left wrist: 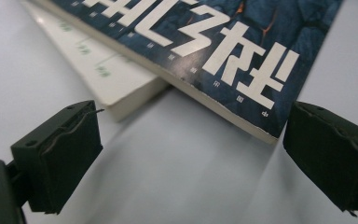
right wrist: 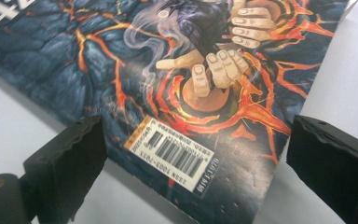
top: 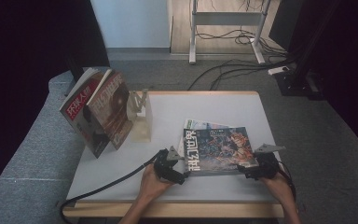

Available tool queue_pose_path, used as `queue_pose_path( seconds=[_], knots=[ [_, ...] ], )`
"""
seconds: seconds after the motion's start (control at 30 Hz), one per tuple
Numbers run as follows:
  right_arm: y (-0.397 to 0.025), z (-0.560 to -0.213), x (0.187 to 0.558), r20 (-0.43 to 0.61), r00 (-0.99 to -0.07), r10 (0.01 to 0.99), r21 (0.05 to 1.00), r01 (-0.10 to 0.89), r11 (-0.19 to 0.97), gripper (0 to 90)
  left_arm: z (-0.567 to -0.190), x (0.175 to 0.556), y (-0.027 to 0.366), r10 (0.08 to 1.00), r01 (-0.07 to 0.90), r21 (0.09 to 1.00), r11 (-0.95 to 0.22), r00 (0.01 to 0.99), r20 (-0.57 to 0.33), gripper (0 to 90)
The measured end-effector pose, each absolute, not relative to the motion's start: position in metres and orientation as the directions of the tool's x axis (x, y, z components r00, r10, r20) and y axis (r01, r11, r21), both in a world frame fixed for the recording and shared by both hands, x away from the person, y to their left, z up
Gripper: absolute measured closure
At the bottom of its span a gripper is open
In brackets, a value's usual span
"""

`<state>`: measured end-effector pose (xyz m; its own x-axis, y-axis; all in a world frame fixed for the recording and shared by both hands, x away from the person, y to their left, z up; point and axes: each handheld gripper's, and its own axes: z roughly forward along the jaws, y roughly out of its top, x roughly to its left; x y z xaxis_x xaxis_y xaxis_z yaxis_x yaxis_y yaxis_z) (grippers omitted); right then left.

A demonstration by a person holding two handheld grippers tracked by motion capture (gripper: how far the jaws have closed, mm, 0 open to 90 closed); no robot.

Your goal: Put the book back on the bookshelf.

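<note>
A dark blue magazine (top: 219, 149) with orange lava art and white characters lies flat on the white table (top: 168, 186), right of centre, on top of a paler magazine (top: 200, 125). My left gripper (top: 179, 170) is at the blue magazine's near left corner, open. In the left gripper view that magazine's corner (left wrist: 205, 42) and the white one under it (left wrist: 98, 70) lie just ahead of the open left gripper (left wrist: 191, 140). My right gripper (top: 246, 171) is at the near right corner, open. In the right gripper view the barcode corner (right wrist: 182, 154) sits between the open right gripper (right wrist: 198, 140) jaws.
Two magazines (top: 81, 112) (top: 112, 109) lean upright against a beige stand (top: 141, 116) at the table's back left. The table's wooden front edge (top: 177, 210) runs near the person's forearms. Cables lie on the grey floor (top: 233, 70) beyond the table.
</note>
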<state>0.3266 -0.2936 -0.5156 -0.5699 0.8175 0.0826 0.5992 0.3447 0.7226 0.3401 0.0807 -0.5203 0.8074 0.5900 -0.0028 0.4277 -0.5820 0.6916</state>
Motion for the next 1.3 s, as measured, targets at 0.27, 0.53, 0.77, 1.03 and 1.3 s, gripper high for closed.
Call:
queue_pose_path(
  seconds=[0.27,0.53,0.77,1.03,1.3],
  knots=[
    [-0.282,-0.516,0.314,0.066,-0.581,0.811,0.714,0.595,0.369,3.7,-0.514,0.362,0.092,0.643,0.468,0.694,-0.547,0.766,-0.009,4.2],
    [-0.276,-0.512,0.31,0.065,-0.603,0.795,0.696,0.598,0.397,5.9,-0.513,0.381,0.1,0.679,0.505,0.695,-0.512,0.733,-0.032,3.8],
    [-0.279,-0.503,0.34,0.015,-0.582,0.813,0.711,0.578,0.401,3.4,-0.513,0.386,0.101,0.69,0.509,0.702,-0.498,0.723,-0.033,3.9],
    [-0.269,-0.502,0.38,-0.002,-0.594,0.804,0.72,0.557,0.414,0.6,-0.514,0.392,0.103,0.702,0.516,0.709,-0.481,0.711,-0.042,4.5],
    [-0.267,-0.508,0.416,0.008,-0.59,0.807,0.705,0.576,0.413,0.0,-0.516,0.399,0.105,0.711,0.528,0.714,-0.461,0.701,-0.059,5.1]
  ],
)
